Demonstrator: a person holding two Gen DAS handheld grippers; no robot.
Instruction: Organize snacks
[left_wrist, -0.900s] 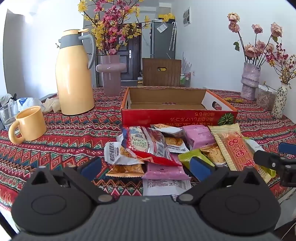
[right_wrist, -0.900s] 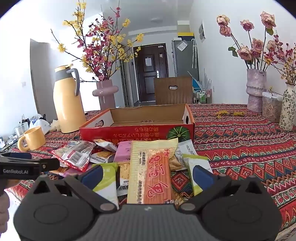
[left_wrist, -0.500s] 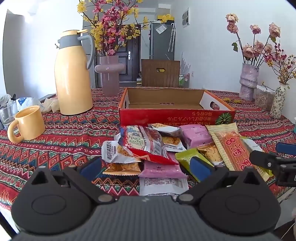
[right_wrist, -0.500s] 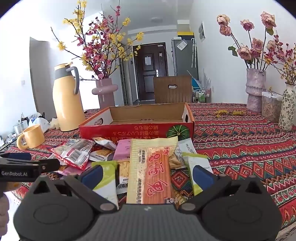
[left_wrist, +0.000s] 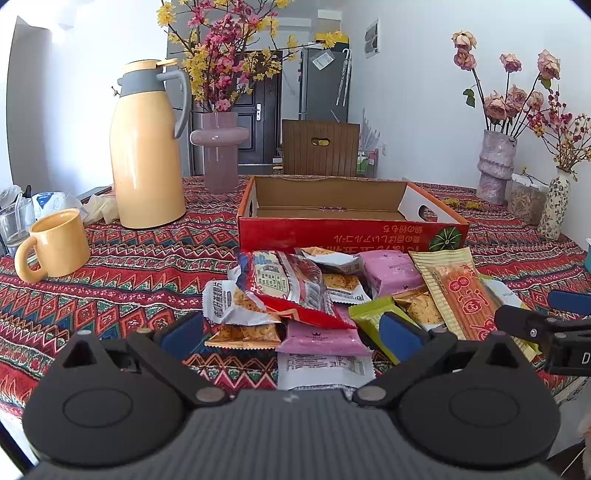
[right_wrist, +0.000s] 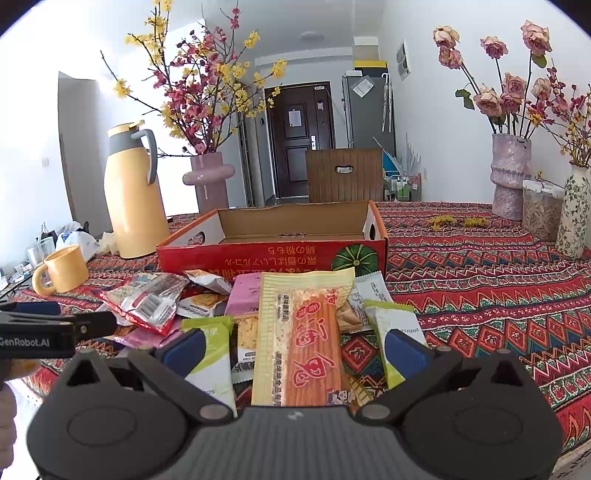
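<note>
A pile of snack packets lies on the patterned tablecloth in front of an open, empty red cardboard box (left_wrist: 351, 230) (right_wrist: 273, 254). In the pile are a red packet (left_wrist: 291, 288) (right_wrist: 147, 302), pink packets (left_wrist: 388, 271), green-white packets (right_wrist: 210, 350) and a long yellow-orange packet (left_wrist: 458, 295) (right_wrist: 306, 332). My left gripper (left_wrist: 291, 334) is open and empty, just short of the pile's near edge. My right gripper (right_wrist: 293, 349) is open and empty, its fingers either side of the yellow-orange packet's near end.
A yellow thermos jug (left_wrist: 147, 147) and yellow mug (left_wrist: 55, 243) stand at the left. A pink vase (left_wrist: 218, 147) with blossoms stands behind the box. Vases with dried roses (right_wrist: 509, 173) and a plastic container (right_wrist: 541, 214) stand at the right. A wooden chair (left_wrist: 319, 147) is beyond the table.
Both grippers have drifted slightly; the views have shifted a little. The snack packets and box have not moved.
</note>
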